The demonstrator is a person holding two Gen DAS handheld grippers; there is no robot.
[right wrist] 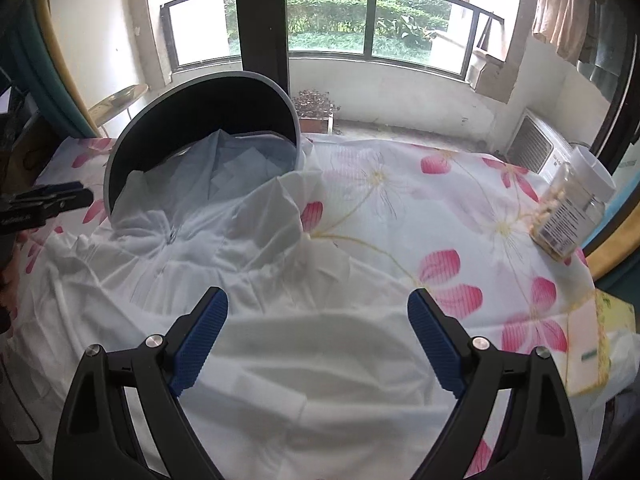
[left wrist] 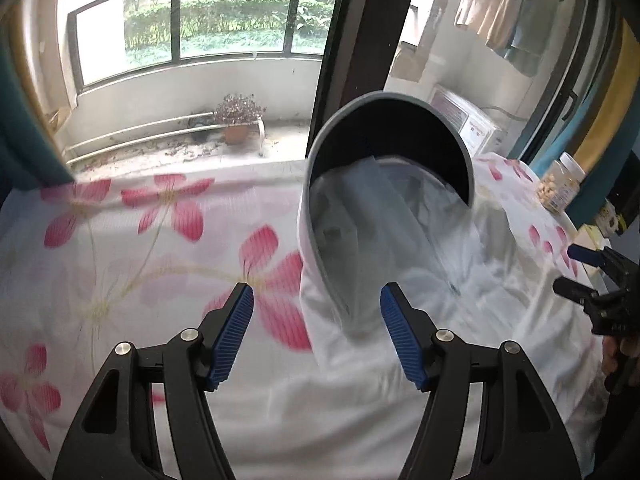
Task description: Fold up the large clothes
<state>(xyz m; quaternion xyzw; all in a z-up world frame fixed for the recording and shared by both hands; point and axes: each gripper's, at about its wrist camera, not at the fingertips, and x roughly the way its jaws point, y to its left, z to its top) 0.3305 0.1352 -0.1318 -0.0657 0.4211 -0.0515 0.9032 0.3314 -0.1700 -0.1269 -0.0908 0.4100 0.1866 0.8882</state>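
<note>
A white hooded jacket [left wrist: 420,340] lies spread on a table with a floral cloth [left wrist: 140,240]. Its hood has a stiff dark brim [left wrist: 384,128] that stands up. My left gripper [left wrist: 316,332] is open and empty just above the hood's left edge. In the right wrist view the jacket [right wrist: 280,340] fills the near table, with the brim [right wrist: 200,120] at the far left. My right gripper [right wrist: 318,340] is open and empty over the jacket's body. The right gripper also shows at the right edge of the left wrist view [left wrist: 588,276]. The left gripper shows at the left edge of the right wrist view [right wrist: 76,194].
A clear jar with a white lid [right wrist: 572,208] stands at the table's right edge; it also shows in the left wrist view [left wrist: 560,184]. A yellow-white packet [right wrist: 588,344] lies near the front right corner. A window and balcony lie beyond the table.
</note>
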